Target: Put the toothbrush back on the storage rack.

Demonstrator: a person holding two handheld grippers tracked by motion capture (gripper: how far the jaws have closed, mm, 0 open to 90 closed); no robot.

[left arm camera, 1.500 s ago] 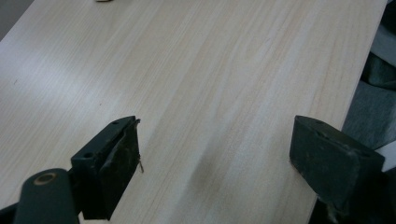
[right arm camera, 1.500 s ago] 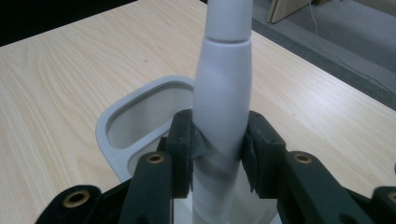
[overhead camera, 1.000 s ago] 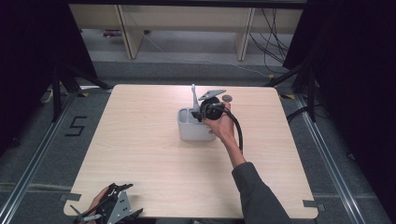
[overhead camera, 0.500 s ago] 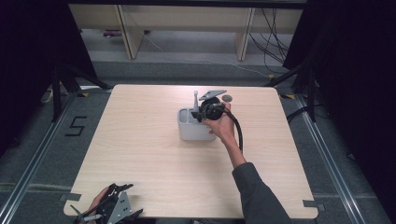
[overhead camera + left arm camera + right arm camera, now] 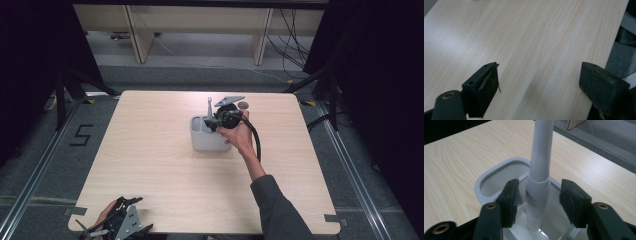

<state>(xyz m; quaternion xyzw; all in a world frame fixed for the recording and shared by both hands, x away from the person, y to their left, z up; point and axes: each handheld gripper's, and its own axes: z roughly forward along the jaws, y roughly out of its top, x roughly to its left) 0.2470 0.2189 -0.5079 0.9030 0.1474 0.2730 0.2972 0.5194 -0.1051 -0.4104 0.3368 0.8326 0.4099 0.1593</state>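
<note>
Barely anything differs from half a second ago: our right gripper (image 5: 216, 120) still hangs over the grey holder (image 5: 206, 140) at mid-table, and our left gripper (image 5: 119, 226) still rests at the near left edge of the table (image 5: 150, 165). In the right gripper view the jaws stand apart on either side of the pale grey handle (image 5: 539, 177), touching it on neither side. It stands upright in the holder's nearer compartment, smudged dark at its thicker lower part. In the left gripper view the jaws are spread wide over bare wood.

Digit "5" (image 5: 81, 135) in black tape on floor, left of table (image 5: 150, 165)
</note>
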